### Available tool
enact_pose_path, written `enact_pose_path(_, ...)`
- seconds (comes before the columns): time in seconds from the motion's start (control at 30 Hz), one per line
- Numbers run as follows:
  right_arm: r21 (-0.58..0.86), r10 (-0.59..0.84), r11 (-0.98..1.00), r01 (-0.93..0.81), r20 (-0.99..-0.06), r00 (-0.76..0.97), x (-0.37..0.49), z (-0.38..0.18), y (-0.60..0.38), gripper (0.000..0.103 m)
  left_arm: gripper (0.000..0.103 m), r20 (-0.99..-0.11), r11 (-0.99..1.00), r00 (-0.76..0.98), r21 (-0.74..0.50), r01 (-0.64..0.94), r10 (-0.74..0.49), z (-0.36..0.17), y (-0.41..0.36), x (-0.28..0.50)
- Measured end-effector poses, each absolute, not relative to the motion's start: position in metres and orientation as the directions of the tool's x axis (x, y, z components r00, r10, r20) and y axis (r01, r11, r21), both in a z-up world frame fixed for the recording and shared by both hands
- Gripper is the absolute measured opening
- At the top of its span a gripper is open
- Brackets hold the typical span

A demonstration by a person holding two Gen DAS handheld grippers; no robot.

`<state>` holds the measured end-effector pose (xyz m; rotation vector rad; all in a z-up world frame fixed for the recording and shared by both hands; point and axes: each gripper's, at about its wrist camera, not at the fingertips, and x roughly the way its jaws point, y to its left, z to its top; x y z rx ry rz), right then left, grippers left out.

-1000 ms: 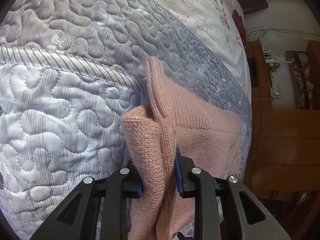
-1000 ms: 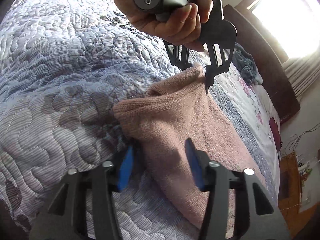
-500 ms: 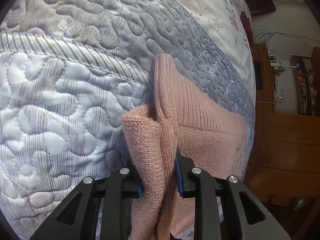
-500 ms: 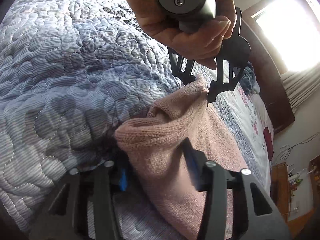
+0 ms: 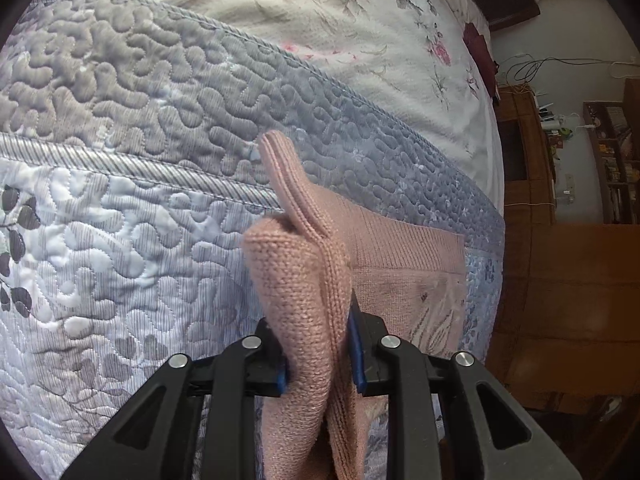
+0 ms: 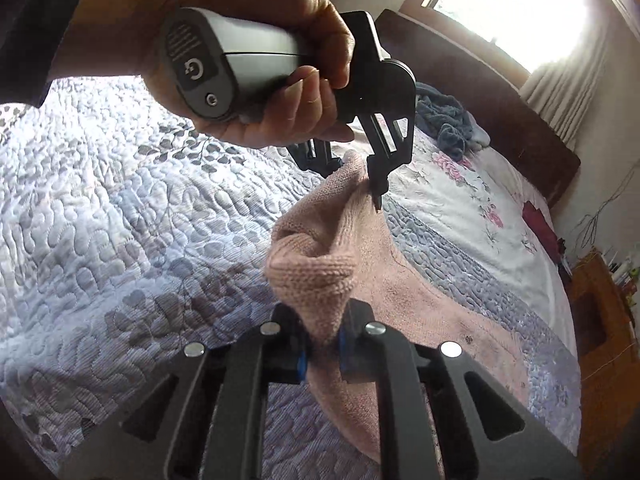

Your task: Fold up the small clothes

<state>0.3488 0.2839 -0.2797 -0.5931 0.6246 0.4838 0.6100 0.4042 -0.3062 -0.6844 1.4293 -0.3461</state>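
A pink knitted garment (image 5: 404,276) lies on the quilted bed, one end raised off it. My left gripper (image 5: 320,356) is shut on a bunched corner of that knit, which stands up between the blue pads. My right gripper (image 6: 322,350) is shut on the neighbouring corner of the pink garment (image 6: 420,292). In the right wrist view a hand holds the left gripper (image 6: 356,178) just beyond, pinching the far corner, so the raised edge hangs between the two grippers. The rest of the garment trails flat toward the bed's edge.
The blue-grey quilt (image 6: 120,220) covers the near bed; a floral sheet (image 5: 320,12) lies beyond it. A blue-grey heap of clothes (image 6: 452,124) sits by the dark headboard (image 6: 500,100). A dark red cloth (image 6: 536,220) and wooden furniture (image 5: 568,304) flank the bed's edge.
My right gripper closed on the garment's near corner, which it straddled open a second ago. Both grippers have risen, lifting the held edge off the quilt.
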Motion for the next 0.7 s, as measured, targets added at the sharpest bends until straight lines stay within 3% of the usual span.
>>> enact_pose_path(0.4, -0.023, 0.361, 0.88, -0.474, -0.615, 0.701, 0.358, -0.213, 0.186, 0.009, 0.023, -0.857, 0.852, 0.165, -0.509, -0.124, -0.488, -0.215, 0.331, 0.61)
enact_pose_path(0.7, 0.181, 0.408, 0.907, -0.38, -0.593, 0.694, 0.368, -0.209, 0.108, 0.009, 0.023, -0.91, 0.913, 0.144, -0.401, -0.071, -0.389, -0.195, 0.252, 0.622)
